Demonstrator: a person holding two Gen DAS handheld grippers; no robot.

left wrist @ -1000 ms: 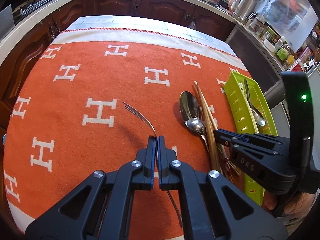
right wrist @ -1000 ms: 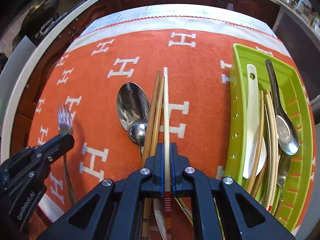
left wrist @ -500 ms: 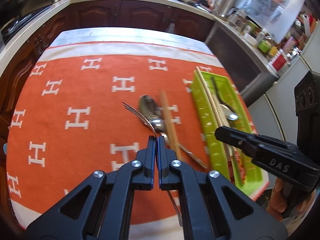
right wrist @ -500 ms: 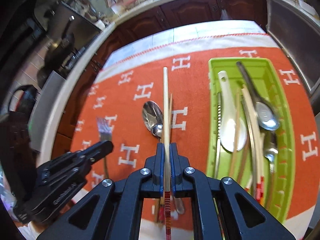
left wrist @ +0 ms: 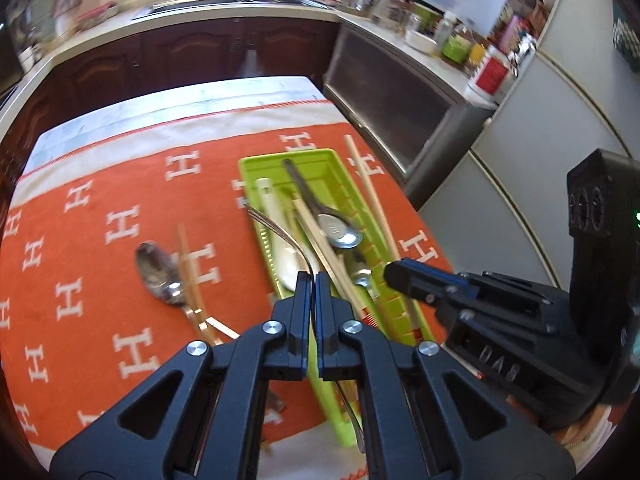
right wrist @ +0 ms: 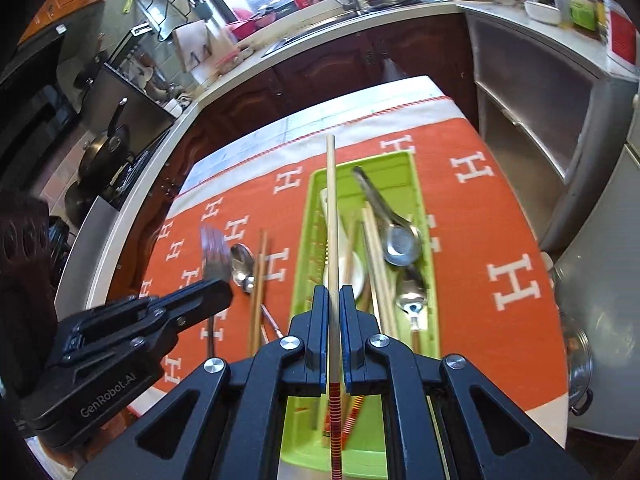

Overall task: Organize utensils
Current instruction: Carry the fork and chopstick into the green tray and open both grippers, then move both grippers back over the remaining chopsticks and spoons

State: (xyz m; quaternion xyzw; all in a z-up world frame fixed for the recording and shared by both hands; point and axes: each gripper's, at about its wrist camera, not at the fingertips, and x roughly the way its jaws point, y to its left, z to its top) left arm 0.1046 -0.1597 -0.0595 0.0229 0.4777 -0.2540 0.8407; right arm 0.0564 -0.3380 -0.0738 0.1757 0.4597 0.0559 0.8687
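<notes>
Left tool (left wrist: 313, 280) is pinching the fork (left wrist: 280, 228) by its handle, jaws pressed tight on it. Right tool (right wrist: 331, 294) is clamped on a single pale chopstick (right wrist: 331, 216), tip pointing away. A second ago both were down low over the orange cloth (left wrist: 100, 280), grabbing these off the desk. Now they're both lifted and swung over the green tray (right wrist: 420, 248), which already holds spoons, chopsticks and a white spoon. So pickup's done, and I'd guess the drop is next. Still out on the cloth: a big spoon (left wrist: 154, 270) and a wooden chopstick (left wrist: 188, 268) touching beside it.
</notes>
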